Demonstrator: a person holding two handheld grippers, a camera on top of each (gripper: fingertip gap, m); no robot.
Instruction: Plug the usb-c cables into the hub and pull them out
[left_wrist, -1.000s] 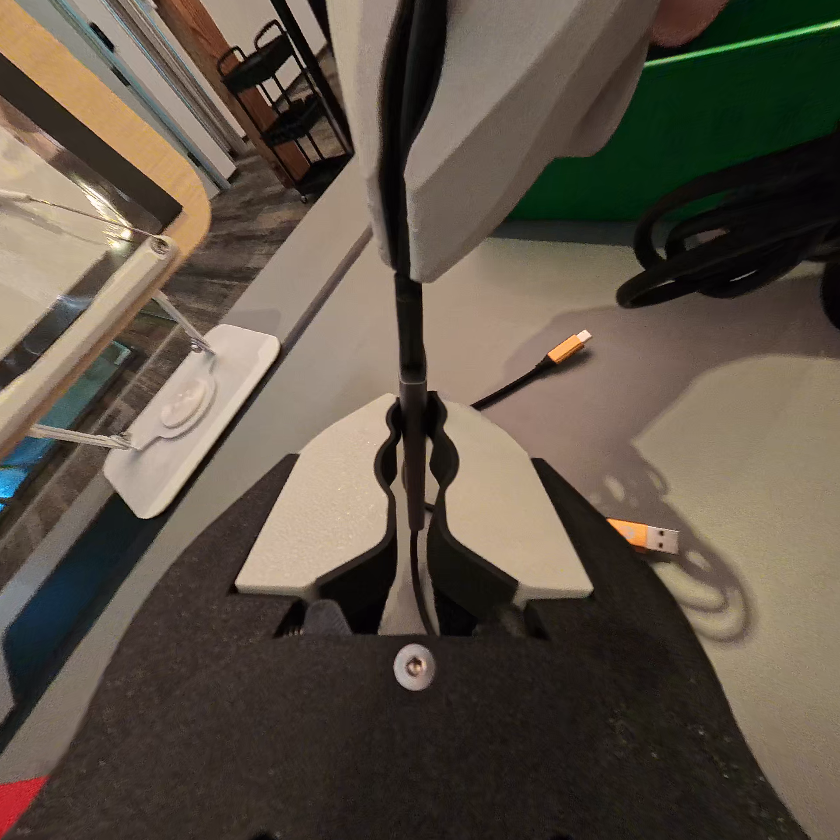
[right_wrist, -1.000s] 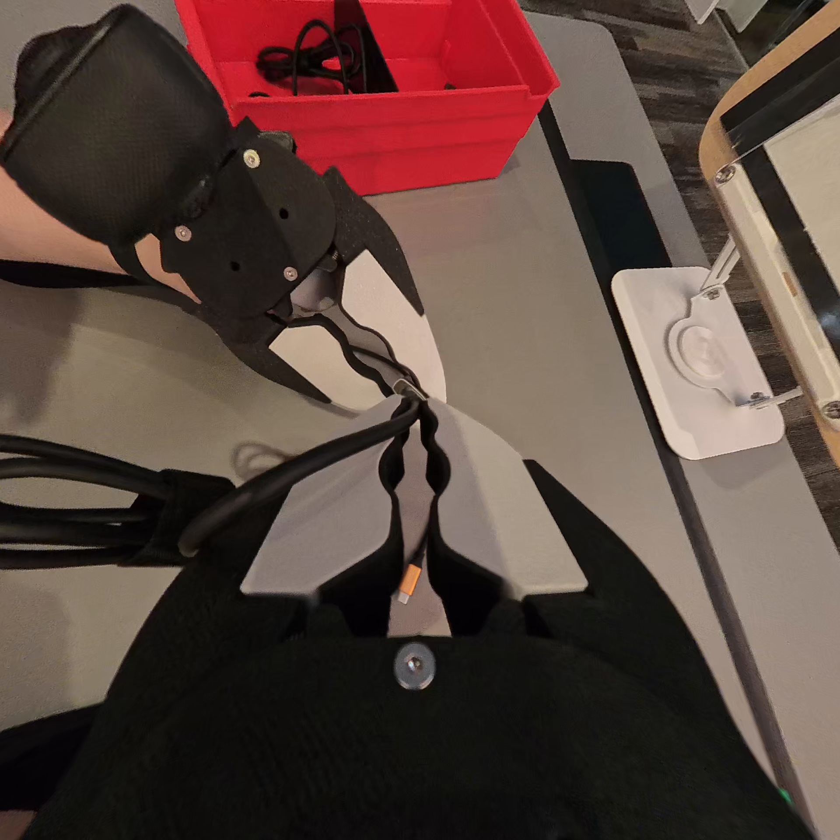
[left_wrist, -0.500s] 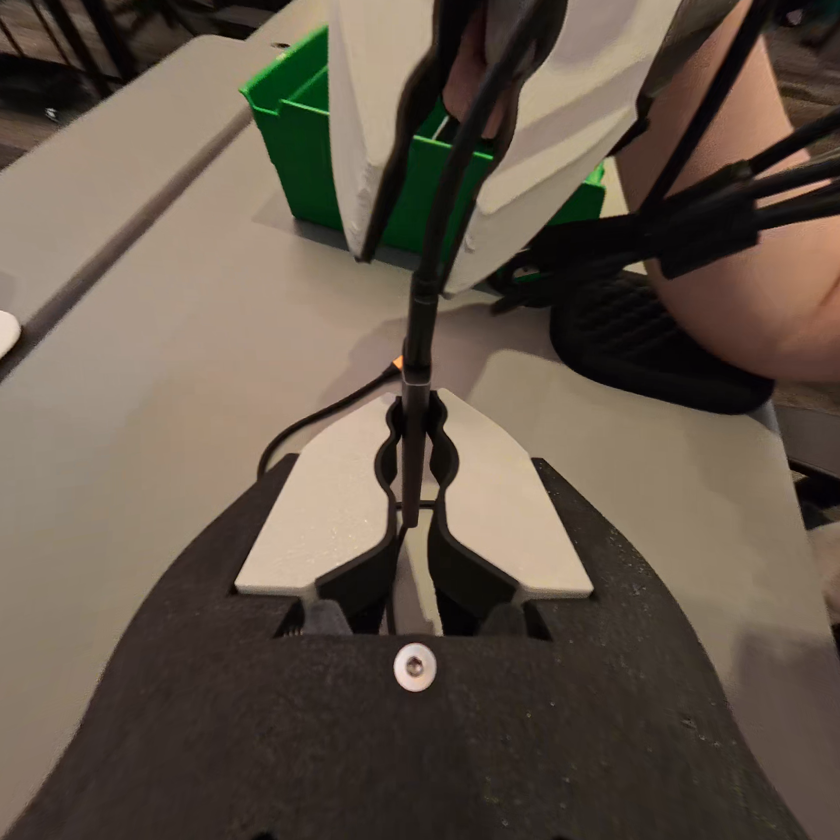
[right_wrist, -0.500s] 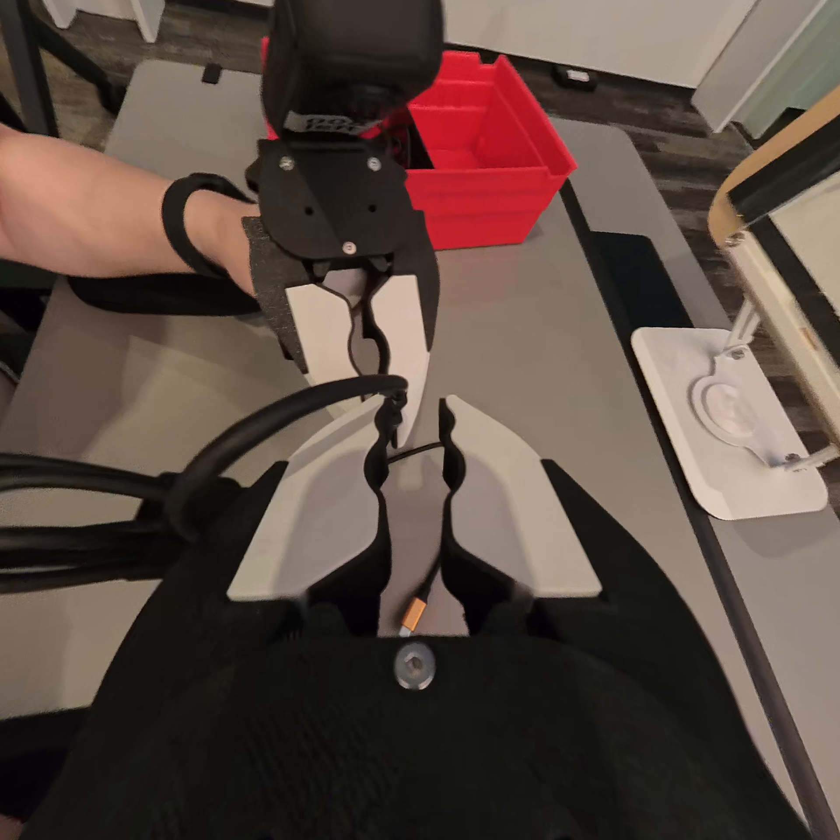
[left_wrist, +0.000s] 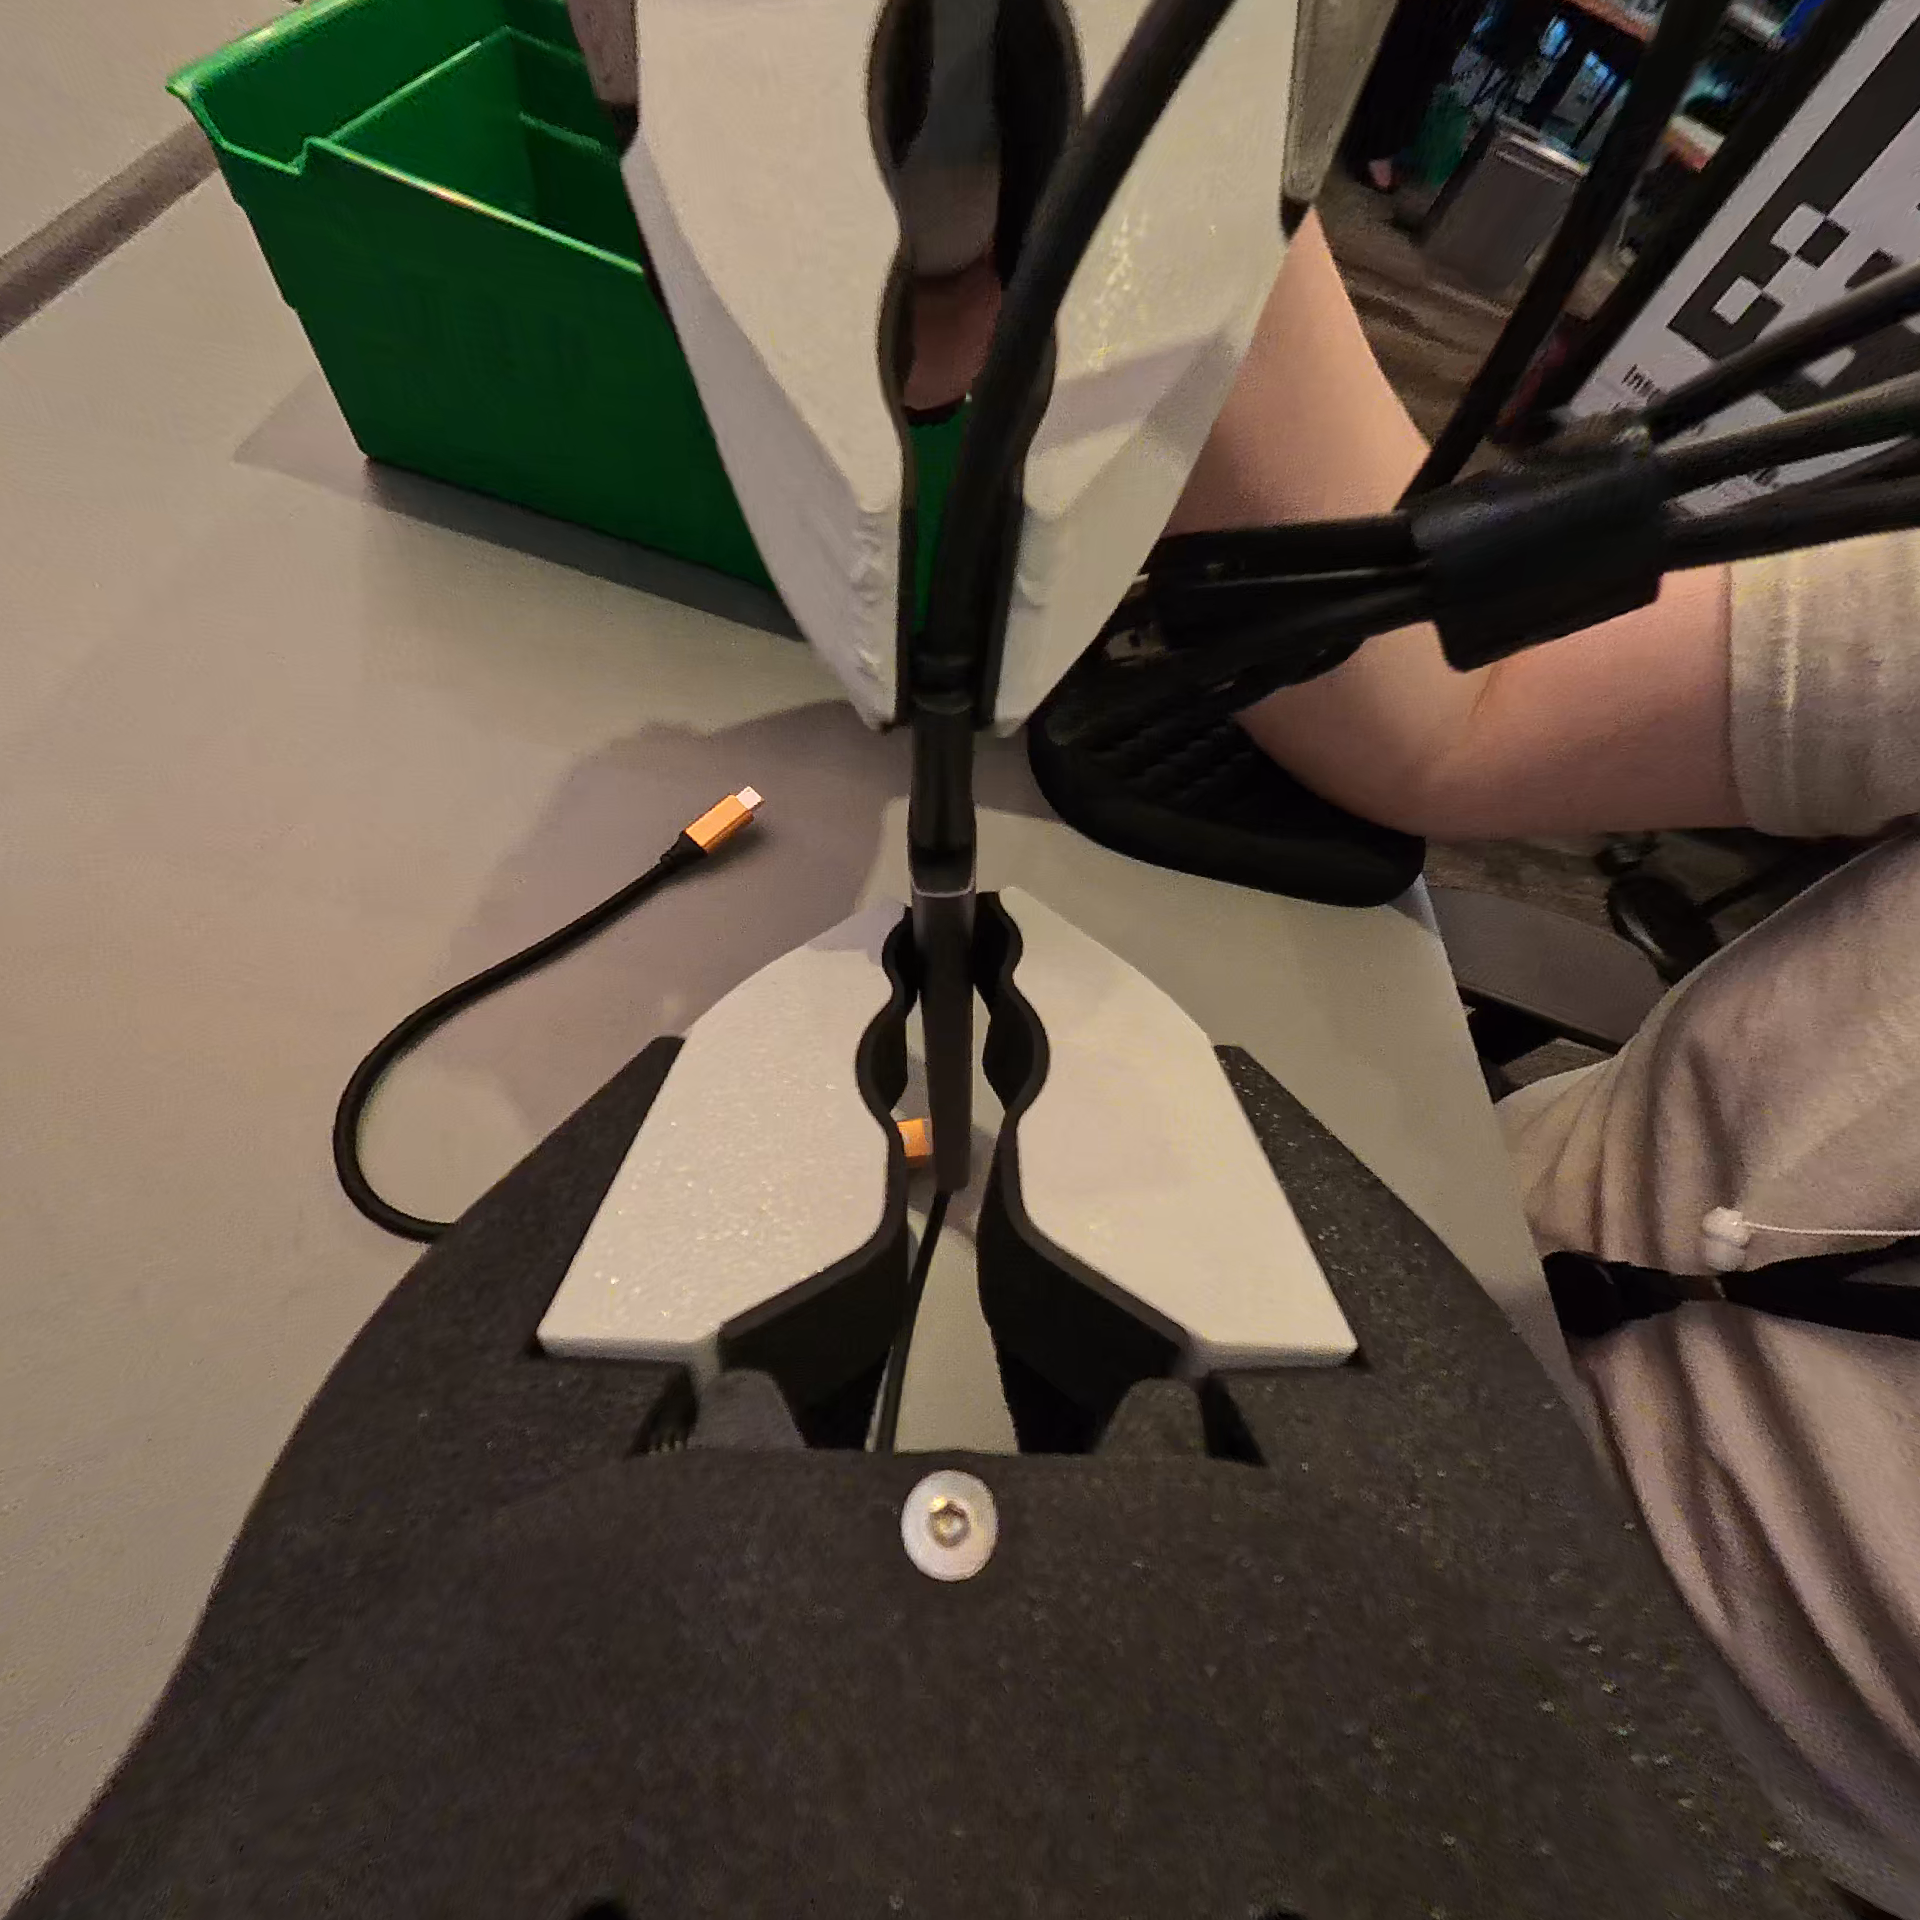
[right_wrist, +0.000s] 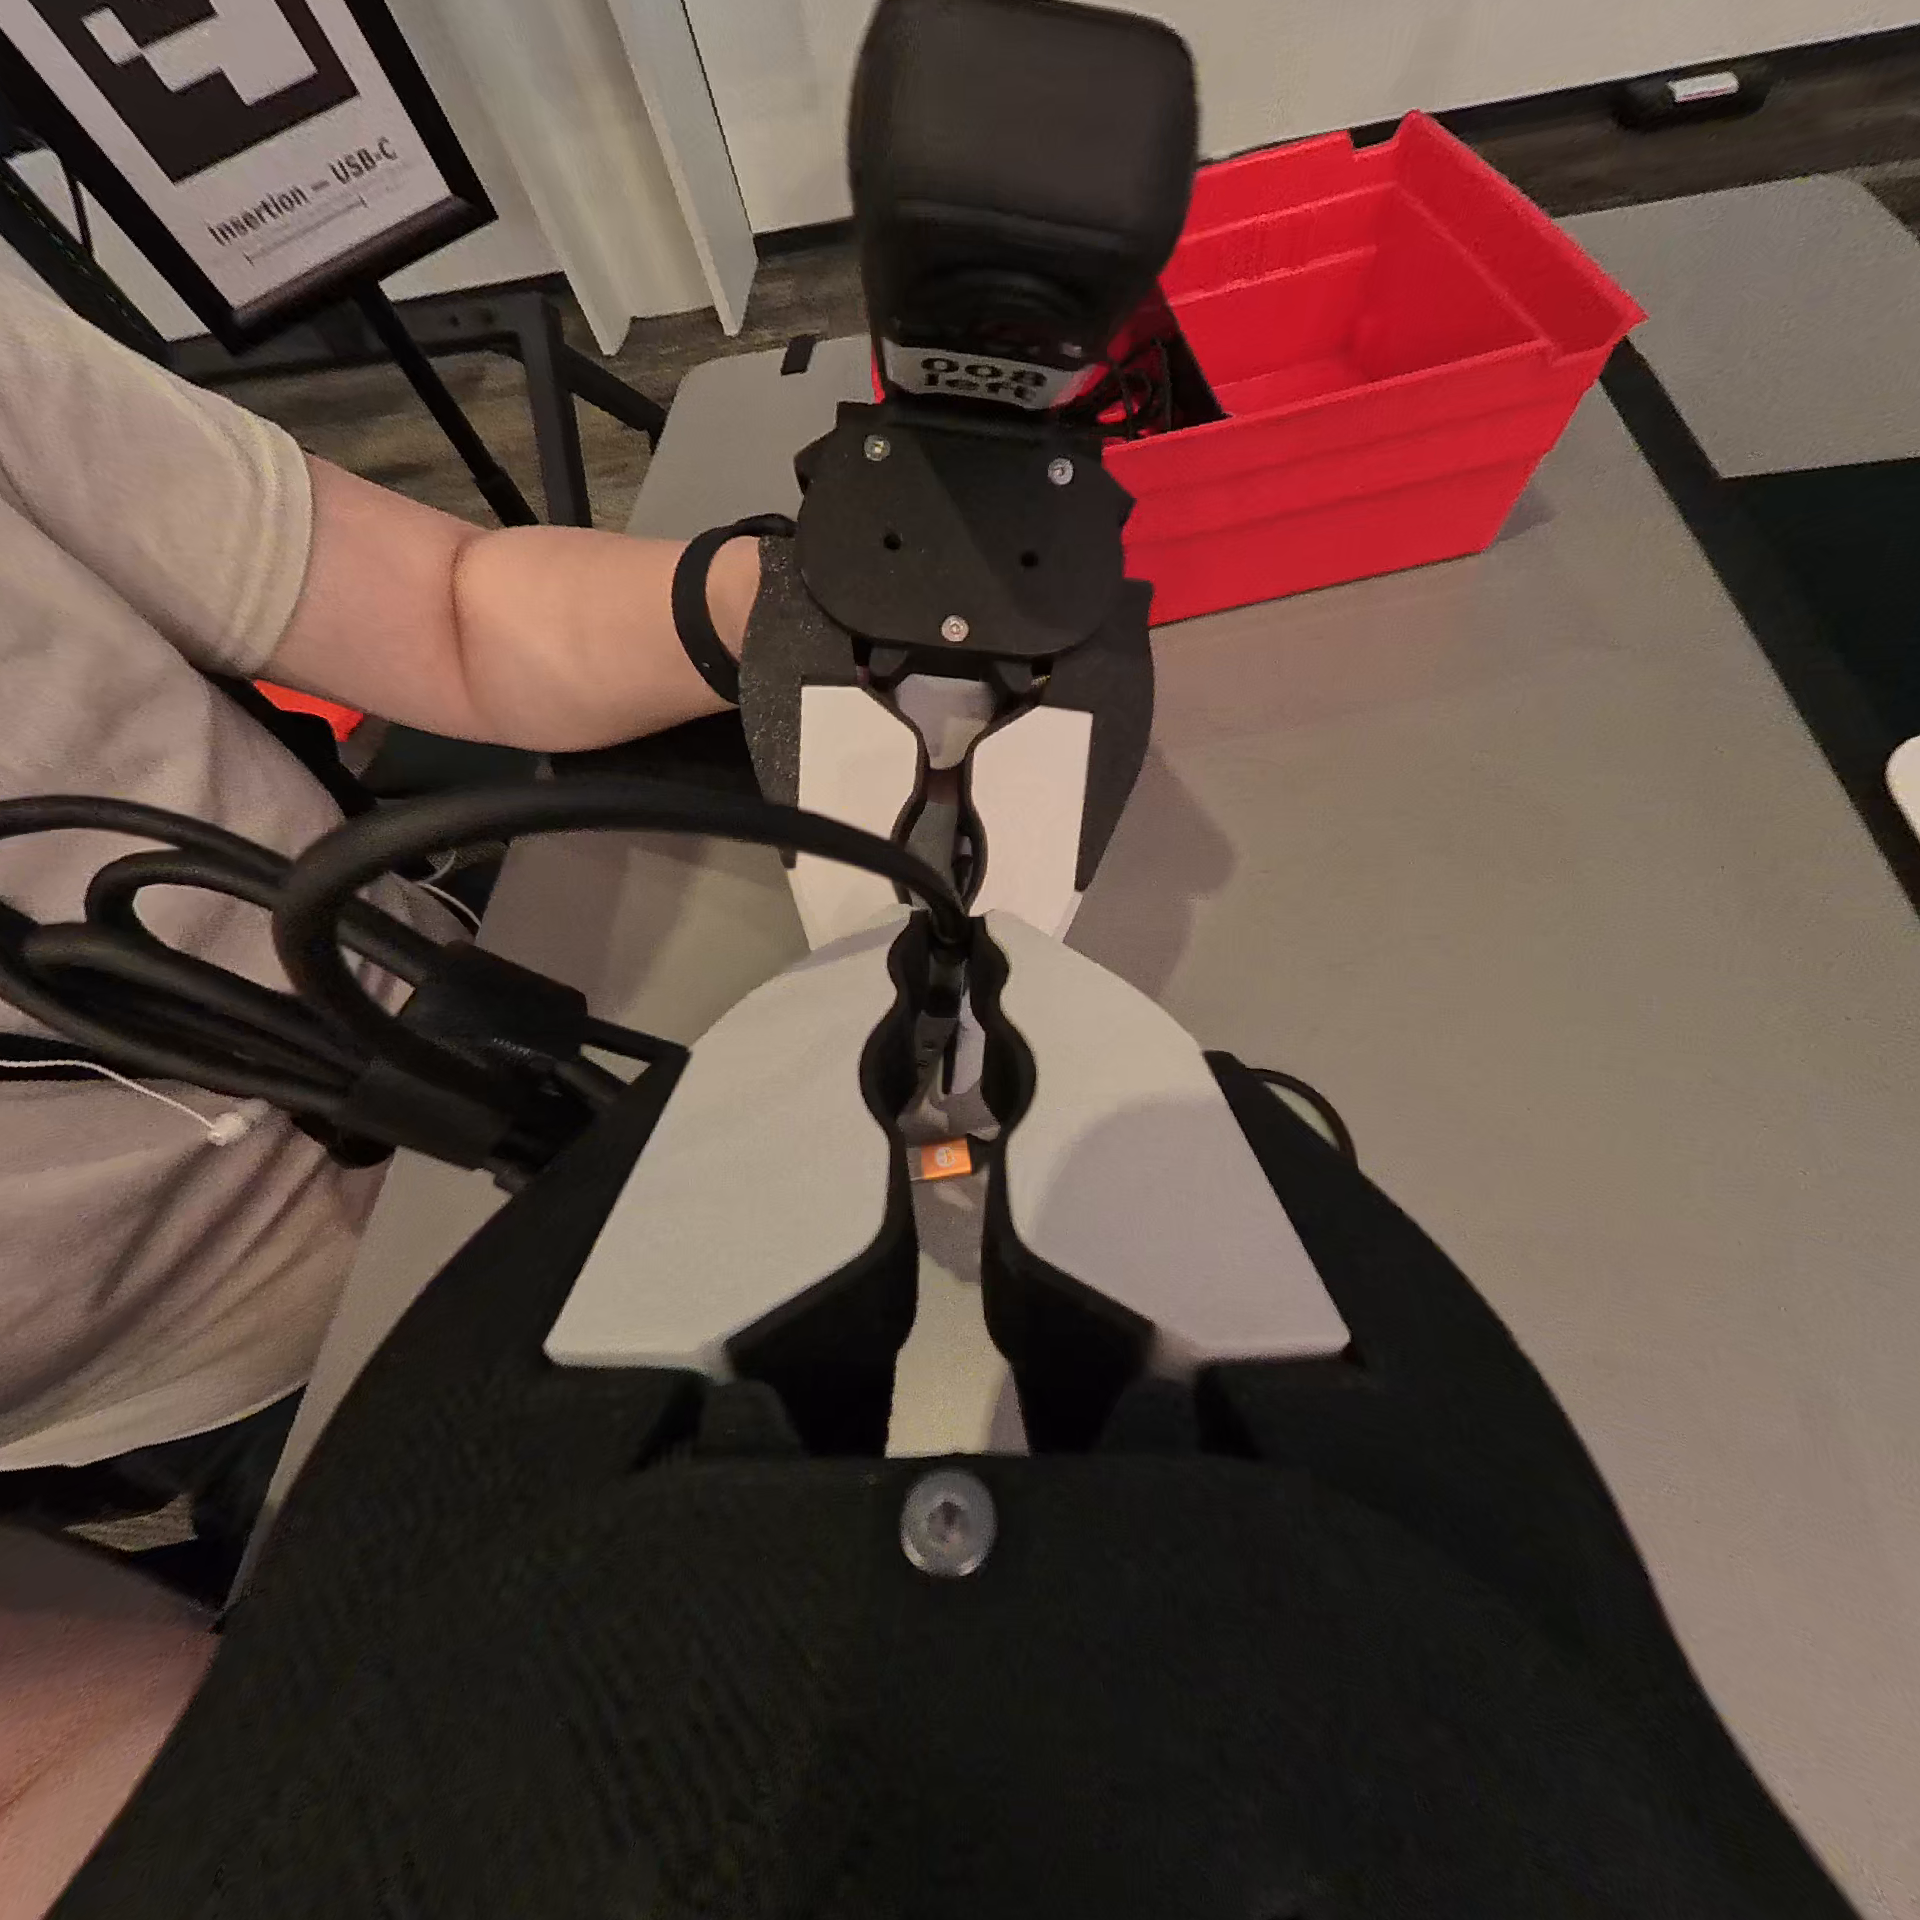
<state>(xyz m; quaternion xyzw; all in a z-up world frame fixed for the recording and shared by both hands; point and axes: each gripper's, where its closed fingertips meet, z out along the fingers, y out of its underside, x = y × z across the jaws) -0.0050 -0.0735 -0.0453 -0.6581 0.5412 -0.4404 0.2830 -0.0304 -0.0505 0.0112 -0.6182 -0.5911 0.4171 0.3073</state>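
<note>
In the left wrist view my left gripper (left_wrist: 943, 914) is shut on the hub (left_wrist: 943, 1039), a thin dark slab seen edge-on. The plug (left_wrist: 940, 800) of a thick black cable (left_wrist: 1039, 364) meets the hub's far end; how deep it sits I cannot tell. My right gripper (left_wrist: 940, 707) faces it from above, shut on that cable just behind the plug. In the right wrist view my right gripper (right_wrist: 945, 935) holds the black cable (right_wrist: 623, 805), tip to tip with the left gripper (right_wrist: 935, 873). An orange-tipped USB-C cable (left_wrist: 717, 826) lies loose on the grey table (left_wrist: 208, 831).
A green bin (left_wrist: 468, 312) stands behind the grippers, a red bin (right_wrist: 1351, 499) holding cables at the other end. The black cable's strapped bundle (right_wrist: 447, 1049) hangs to one side. A second orange connector (right_wrist: 943, 1156) lies under the grippers. The person's arm (left_wrist: 1403, 675) and lap are close.
My right gripper opened half a second ago and has shut again on the black cable behind the plug. Both grippers swung round toward the person. The left gripper kept hold of the hub.
</note>
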